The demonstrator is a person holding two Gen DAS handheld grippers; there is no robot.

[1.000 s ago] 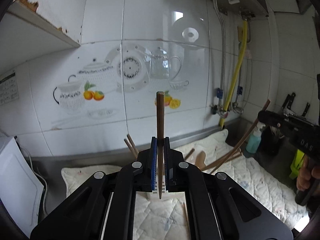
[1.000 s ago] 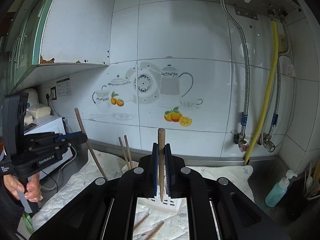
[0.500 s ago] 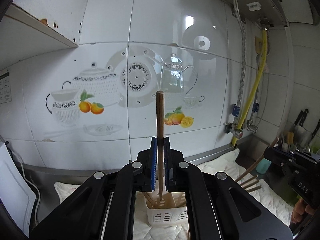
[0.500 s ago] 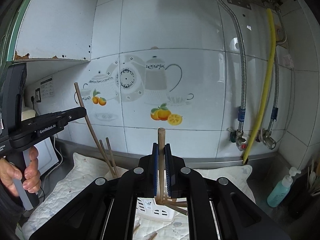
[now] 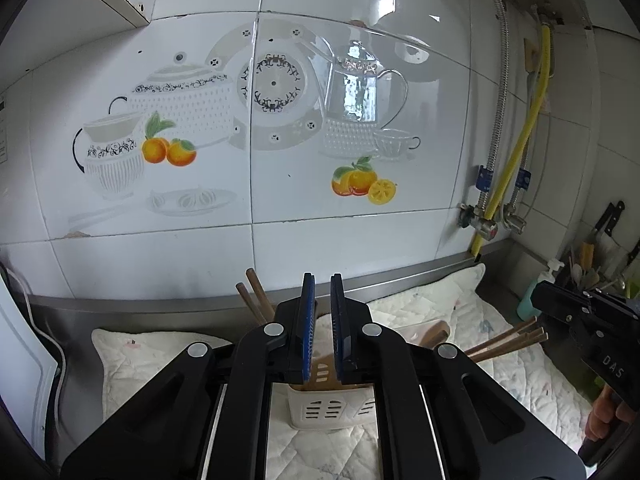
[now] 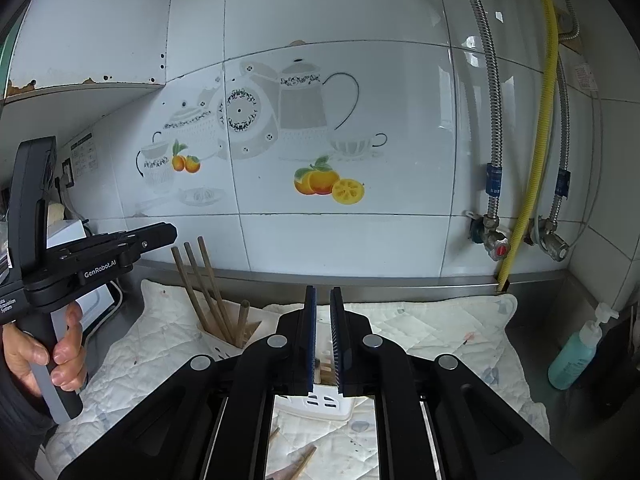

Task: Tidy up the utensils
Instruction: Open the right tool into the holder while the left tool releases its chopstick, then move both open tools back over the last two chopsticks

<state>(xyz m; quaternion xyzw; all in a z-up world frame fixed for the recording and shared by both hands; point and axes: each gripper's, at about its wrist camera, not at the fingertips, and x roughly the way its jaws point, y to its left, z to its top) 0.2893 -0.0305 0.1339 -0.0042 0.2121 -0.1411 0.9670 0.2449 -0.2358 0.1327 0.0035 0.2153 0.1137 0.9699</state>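
Note:
My left gripper [image 5: 322, 280] hovers just above a white slotted utensil holder [image 5: 332, 408]; its jaws are opening by a narrow gap and nothing is between them. Wooden chopsticks [image 5: 256, 296] stand in the holder, and others [image 5: 508, 340] lean out to the right. My right gripper [image 6: 322, 292] hangs over the same holder [image 6: 320, 402], its pads slightly apart with nothing gripped. Brown chopstick tops show low in that gap. Several chopsticks [image 6: 200, 288] stick up from the holder's left compartment. Each view shows the other gripper at its edge: left gripper [image 6: 160, 236], right gripper [image 5: 540, 292].
A quilted cloth [image 5: 460, 312] covers the steel counter under the holder. Loose chopsticks [image 6: 300, 464] lie on it in front. A teal soap bottle [image 6: 576, 352] stands at the right, knives [image 5: 608, 220] hang beyond, and a white appliance [image 5: 20, 360] sits at the left. The tiled wall is close behind.
Both grippers have sunk toward the holder and closer to the wall. The upright chopstick held in each jaw is gone from between the pads; more chopsticks now stand in the holder.

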